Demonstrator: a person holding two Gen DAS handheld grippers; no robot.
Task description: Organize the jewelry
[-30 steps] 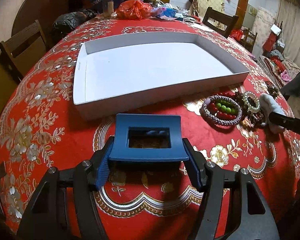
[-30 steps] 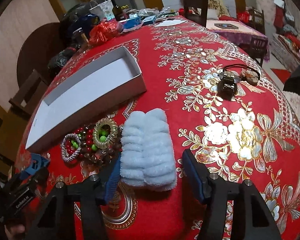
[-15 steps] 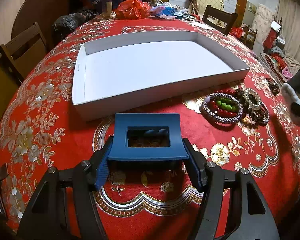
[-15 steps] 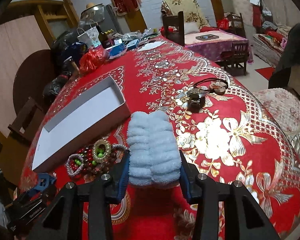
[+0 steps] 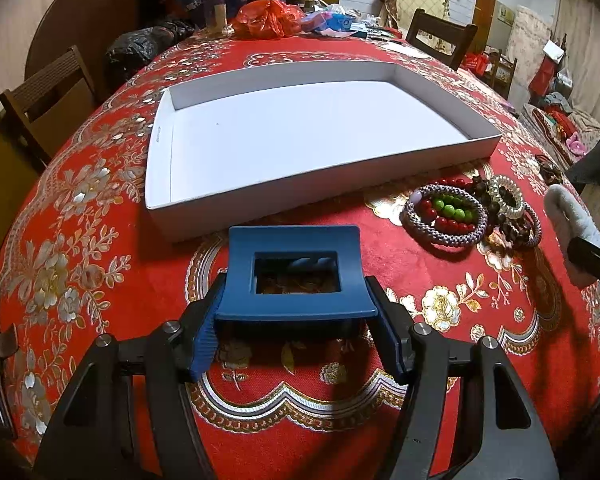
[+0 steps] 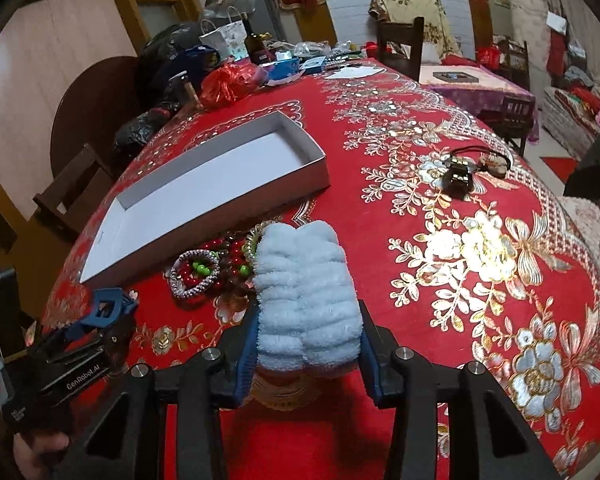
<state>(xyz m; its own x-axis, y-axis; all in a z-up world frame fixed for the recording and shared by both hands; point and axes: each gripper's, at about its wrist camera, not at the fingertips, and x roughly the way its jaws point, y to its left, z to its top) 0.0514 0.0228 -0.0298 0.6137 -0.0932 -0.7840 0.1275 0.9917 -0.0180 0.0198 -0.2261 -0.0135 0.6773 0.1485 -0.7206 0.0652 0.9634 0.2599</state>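
Left wrist view: the left claw grips a blue hair clip by its two ends, its blue pads pressed against the sides, and holds it above the counter, which is covered with a red cloth patterned in gold flowers. Just beyond the clip lies a shallow white box, open at the top, with nothing visible inside. To the right of the box's near wall, on the cloth, sits a cluster of bracelets: a grey braided ring, red and green beads, dark beads and a pale coiled band, all touching one another. At the right edge a pale fluffy scrunchie shows, partly hidden by a dark finger of the other tool. A red plastic bag and a jar stand at the far end of the counter.

Right wrist view: the right claw is closed partway on the pale fluffy scrunchie, both pads pressing its sides. The bracelets lie just left of it, in front of the white box. At lower left, the left claw carries the blue hair clip. Well apart to the right, a dark watch and a black cord with a pendant rest on the cloth.
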